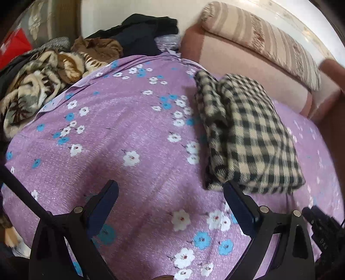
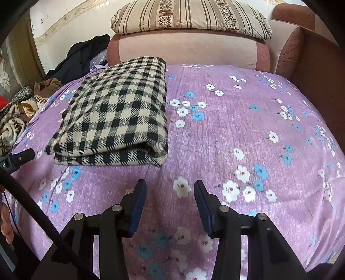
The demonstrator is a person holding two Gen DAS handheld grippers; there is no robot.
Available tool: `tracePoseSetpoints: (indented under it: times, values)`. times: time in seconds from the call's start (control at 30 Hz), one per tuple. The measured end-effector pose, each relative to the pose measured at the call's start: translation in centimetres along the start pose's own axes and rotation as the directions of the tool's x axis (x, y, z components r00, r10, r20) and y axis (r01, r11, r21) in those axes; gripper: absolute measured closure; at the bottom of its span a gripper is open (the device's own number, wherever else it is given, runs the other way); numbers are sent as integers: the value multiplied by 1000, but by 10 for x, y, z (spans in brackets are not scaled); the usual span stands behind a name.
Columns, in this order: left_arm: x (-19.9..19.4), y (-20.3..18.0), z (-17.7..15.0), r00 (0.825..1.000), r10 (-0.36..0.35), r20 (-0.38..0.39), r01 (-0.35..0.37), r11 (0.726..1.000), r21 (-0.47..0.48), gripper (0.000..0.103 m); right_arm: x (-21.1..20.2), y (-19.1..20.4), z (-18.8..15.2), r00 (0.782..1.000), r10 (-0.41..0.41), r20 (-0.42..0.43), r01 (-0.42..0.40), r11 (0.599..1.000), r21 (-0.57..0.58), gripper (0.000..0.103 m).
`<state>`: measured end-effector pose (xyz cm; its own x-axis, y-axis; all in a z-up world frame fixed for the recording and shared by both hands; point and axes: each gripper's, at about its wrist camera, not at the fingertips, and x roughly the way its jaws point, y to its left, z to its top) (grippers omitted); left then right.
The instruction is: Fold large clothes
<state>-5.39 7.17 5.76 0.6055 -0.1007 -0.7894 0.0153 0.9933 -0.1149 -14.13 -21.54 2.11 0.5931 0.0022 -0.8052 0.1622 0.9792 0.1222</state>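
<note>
A black-and-cream checked garment [image 1: 250, 137] lies folded into a thick rectangle on the purple flowered bedsheet [image 1: 120, 133]. In the right wrist view the checked garment [image 2: 116, 116] is at the upper left on the bedsheet [image 2: 237, 129]. My left gripper [image 1: 170, 193] is open and empty, above the sheet just left of the garment's near corner. My right gripper [image 2: 170, 193] is open and empty, a little in front of the garment's folded edge. Part of the left gripper [image 2: 17, 159] shows at the left edge of the right wrist view.
A heap of unfolded clothes and a patterned blanket [image 1: 36, 86] lies at the bed's far left, with dark garments [image 1: 142, 32] behind. A pink sofa back [image 2: 187, 51] with a striped pillow [image 2: 189, 17] borders the far side. A brown armrest [image 2: 312, 64] stands at the right.
</note>
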Motion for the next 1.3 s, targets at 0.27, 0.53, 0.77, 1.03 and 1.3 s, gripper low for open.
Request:
tracePoseSetpoints:
  times: [0.27,0.53,0.77,1.03,1.3]
  values:
    - [-19,-32,-26,999,13,31,-16,995,97,6,-2,1,-12,999,-43,17,43,999,-13,50]
    - [-36,-49,-60,1000,12,-4,-12,995,101,6,-8,8,-20,999,-36,39,38,999,-39,49]
    - [-45,-53,-82,1000,8,-26,-6,995,95,6,-11,13,-25,999,-30,40,31,999,-36,47]
    - [-46,-54,-89,1000,15,-15,-13,994,106,6,-16,24,-31,997,-53,56,57,996,-73,45]
    - [-41,-52,-92,1000,-1,-28,4,994,111,6,-13,32,-36,995,-85,60,92,990,-111,44]
